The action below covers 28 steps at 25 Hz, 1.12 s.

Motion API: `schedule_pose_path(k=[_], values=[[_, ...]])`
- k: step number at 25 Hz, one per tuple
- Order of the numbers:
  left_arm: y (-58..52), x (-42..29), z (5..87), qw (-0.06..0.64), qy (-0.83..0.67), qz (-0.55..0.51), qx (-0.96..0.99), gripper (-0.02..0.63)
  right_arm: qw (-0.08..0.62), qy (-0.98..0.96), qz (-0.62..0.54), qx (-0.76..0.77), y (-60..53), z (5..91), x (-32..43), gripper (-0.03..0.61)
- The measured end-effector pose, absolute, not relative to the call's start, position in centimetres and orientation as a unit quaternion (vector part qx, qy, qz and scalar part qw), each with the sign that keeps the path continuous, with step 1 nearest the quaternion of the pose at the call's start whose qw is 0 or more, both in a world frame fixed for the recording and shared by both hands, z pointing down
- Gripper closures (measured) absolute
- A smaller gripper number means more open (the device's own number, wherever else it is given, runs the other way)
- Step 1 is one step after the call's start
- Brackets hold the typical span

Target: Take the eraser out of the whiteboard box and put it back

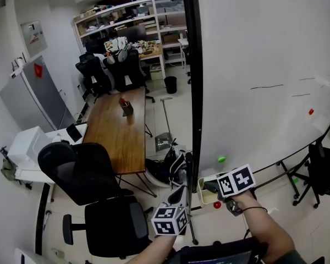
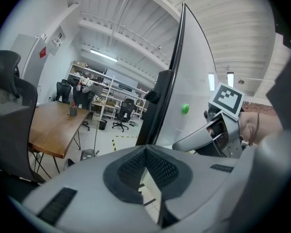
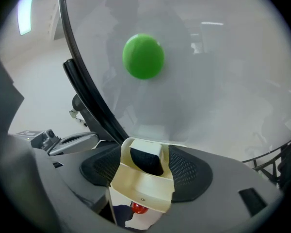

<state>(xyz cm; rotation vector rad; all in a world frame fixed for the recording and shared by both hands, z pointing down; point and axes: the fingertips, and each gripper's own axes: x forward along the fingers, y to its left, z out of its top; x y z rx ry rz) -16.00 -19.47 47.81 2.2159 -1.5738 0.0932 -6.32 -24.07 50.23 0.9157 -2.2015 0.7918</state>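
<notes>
The right gripper (image 1: 211, 188) points down at the cream whiteboard box (image 3: 140, 188) fixed to the whiteboard (image 3: 223, 81); its jaws are spread wide and stand on either side of the box, with the mesh pads just beside the box walls and clamped on nothing. The eraser (image 3: 146, 161) sits upright in the box, white back up and black felt facing the gripper, directly between the jaws and a little beyond their tips. A green magnet (image 3: 143, 56) sits on the board above and beyond this gripper; a red magnet (image 3: 139, 208) shows below the box, under the jaws.

The left gripper (image 2: 146, 148) is held below and to the left of the right one, near the board's dark frame; its jaws are together at the tips and hold nothing; it plays no part here.

Judged from this alone, the eraser is in its box and free of any grip; that fits either the start of the take-out or the end of the put-back, and I cannot tell which. If it is to come out, the right gripper would need to reach deeper past the box's front wall, close on the eraser's sides rather than on the box, then lift straight up; the wall leaves little room, so closing on the box by mistake is the risk.
</notes>
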Motion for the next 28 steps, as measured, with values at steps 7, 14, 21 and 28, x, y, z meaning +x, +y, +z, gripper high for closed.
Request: schedule_pose_path(k=[7,14,21,28], values=[[-18.9,-16.5,43.7,0.176,-0.547,0.018,0.819,0.589,0.198,-0.891,0.184,0.364,-22.6,41.8,-5.4,0.415],[-17.5,-17.0,37.5,0.123,-0.525,-0.017,0.842,0.591,0.051,-0.928,0.115,0.351,-19.8,33.6,-3.6,0.554],[-15.3,-16.7,33.2,0.1,-0.511,-0.059,0.852,0.591,-0.05,-0.938,0.072,0.335,-16.8,30.1,-1.9,0.554],[-15.5,-15.2,33.5,0.123,-0.515,-0.072,0.845,0.591,-0.041,-0.928,0.074,0.364,-17.8,30.4,1.1,0.555]])
